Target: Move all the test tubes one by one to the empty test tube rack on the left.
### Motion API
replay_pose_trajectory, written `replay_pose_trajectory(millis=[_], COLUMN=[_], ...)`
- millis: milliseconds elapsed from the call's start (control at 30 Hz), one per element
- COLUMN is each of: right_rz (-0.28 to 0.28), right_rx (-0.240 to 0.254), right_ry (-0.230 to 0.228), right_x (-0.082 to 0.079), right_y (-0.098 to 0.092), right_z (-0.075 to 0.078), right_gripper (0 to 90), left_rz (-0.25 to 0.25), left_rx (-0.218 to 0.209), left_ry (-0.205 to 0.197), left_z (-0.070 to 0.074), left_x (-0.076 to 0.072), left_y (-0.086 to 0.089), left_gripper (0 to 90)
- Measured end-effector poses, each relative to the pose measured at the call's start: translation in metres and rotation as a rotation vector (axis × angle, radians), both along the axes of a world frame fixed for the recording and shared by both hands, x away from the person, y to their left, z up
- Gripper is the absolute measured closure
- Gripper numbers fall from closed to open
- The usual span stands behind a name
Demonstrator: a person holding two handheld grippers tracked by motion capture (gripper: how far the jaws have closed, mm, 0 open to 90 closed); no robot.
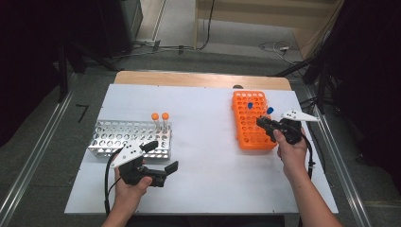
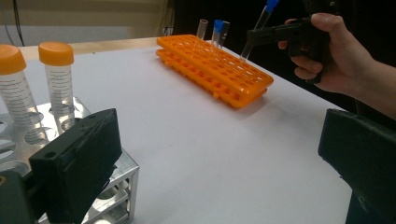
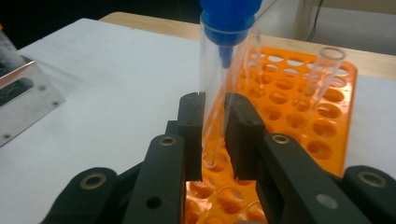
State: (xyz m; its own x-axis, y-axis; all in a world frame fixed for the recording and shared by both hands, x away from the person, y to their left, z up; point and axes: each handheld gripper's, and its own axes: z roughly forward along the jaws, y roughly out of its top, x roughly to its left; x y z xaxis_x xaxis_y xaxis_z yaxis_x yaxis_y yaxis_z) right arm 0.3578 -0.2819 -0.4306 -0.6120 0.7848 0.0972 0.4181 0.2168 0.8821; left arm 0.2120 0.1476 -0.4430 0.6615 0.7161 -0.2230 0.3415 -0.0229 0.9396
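Note:
My right gripper is shut on a clear tube with a blue cap, tilted over the orange rack. In the right gripper view its two jaws clamp the tube low on its body, and the tube's round bottom hangs just above the rack's holes. The left gripper view shows that gripper and tube beyond the rack. My left gripper is open and empty in front of the metal rack, which holds two orange-capped tubes.
Another blue-capped tube and an uncapped clear tube stand in the orange rack. The white tabletop lies between the two racks. The metal rack's corner is close by my left jaw.

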Motion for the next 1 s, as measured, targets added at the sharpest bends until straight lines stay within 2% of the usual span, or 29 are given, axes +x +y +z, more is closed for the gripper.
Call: replay_pose_trajectory(millis=[400, 533, 600, 767, 1000], right_rz=[0.115, 0.16, 0.185, 0.246, 0.332], right_rx=[0.019, 0.035, 0.021, 0.031, 0.019], right_ry=[-0.009, -0.002, 0.001, 0.007, -0.001], right_x=[-0.044, -0.058, -0.063, -0.076, -0.091], right_y=[0.018, 0.027, 0.032, 0.047, 0.073], right_z=[-0.009, -0.014, -0.015, -0.015, -0.013], right_gripper=[74.7, 74.7, 74.7, 74.7, 74.7], left_rz=[-0.03, -0.022, -0.019, -0.02, -0.076], left_rx=[0.011, 0.03, 0.042, 0.063, 0.05], left_ry=[-0.005, -0.001, 0.003, 0.001, 0.0], left_z=[0.0, 0.001, 0.002, 0.004, 0.006], left_x=[-0.001, -0.001, -0.001, -0.002, -0.002], left_y=[-0.011, -0.016, -0.02, -0.028, -0.037], left_gripper=[0.0, 0.0, 0.3, 7.0, 23.8])
